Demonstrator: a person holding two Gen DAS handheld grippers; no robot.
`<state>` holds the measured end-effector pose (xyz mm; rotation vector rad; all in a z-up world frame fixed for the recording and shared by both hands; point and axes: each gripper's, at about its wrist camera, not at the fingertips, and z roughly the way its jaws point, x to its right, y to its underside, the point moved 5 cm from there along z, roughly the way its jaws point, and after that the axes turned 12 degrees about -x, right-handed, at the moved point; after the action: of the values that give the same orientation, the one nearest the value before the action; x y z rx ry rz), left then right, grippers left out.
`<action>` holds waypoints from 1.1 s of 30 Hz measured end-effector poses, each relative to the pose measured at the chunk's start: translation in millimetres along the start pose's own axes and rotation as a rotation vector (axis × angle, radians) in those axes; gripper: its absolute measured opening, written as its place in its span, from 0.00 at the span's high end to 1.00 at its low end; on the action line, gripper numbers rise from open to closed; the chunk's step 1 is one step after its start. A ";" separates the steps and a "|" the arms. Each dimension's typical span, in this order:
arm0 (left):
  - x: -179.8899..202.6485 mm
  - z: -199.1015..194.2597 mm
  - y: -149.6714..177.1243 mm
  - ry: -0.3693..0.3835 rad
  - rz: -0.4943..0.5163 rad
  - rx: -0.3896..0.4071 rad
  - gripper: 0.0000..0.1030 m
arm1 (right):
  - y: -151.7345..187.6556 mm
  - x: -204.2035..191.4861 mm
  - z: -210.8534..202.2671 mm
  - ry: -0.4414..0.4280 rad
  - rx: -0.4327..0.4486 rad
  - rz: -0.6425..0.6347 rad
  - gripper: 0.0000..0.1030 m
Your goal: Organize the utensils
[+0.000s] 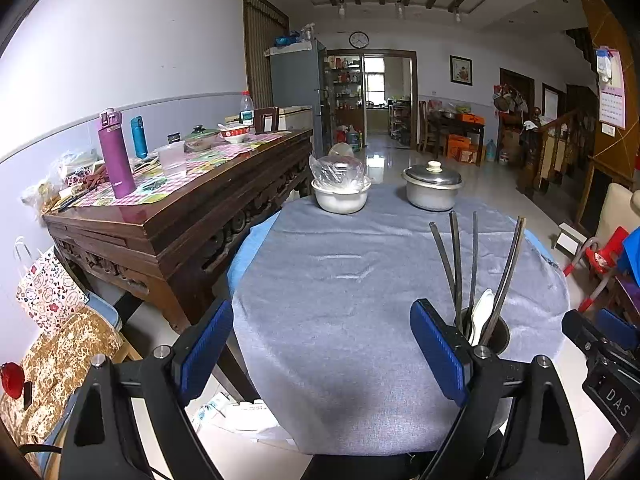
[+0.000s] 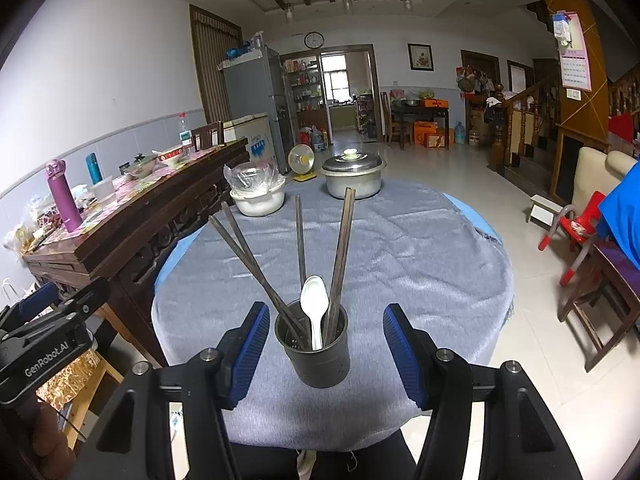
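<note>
Grey cloth covers the round table [image 2: 400,248], which stands in a lived-in dining room beside a carved wooden sideboard [image 1: 192,216]. At six o'clock on the cloth stands a dark metal cup [image 2: 316,352] holding several chopsticks [image 2: 344,248] and a white spoon [image 2: 314,304], all upright and fanned. No loose utensils show on the cloth, so the gathering looks done or nearly so. The right gripper [image 2: 320,356] has its jaws apart on either side of the cup, clear of its wall. The left gripper [image 1: 320,352], at nine o'clock from the cup, gapes wide over bare cloth. Two pots [image 2: 352,180] sit at twelve o'clock.
</note>
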<state>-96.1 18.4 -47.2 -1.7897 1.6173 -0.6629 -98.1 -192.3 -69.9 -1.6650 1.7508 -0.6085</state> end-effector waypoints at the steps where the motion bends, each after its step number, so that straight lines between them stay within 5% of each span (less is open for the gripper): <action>1: -0.1 0.6 0.4 0.001 0.000 -0.002 0.12 | 0.3 -0.5 0.9 0.000 -0.004 -0.001 0.39; 33: -18.2 4.0 3.9 0.005 -0.034 -0.008 0.12 | -4.5 -27.1 7.3 0.009 -0.017 -0.065 0.39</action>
<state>-98.0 36.7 -52.0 -1.8262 1.5975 -0.6776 -89.9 -165.2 -68.2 -1.7392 1.7182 -0.6336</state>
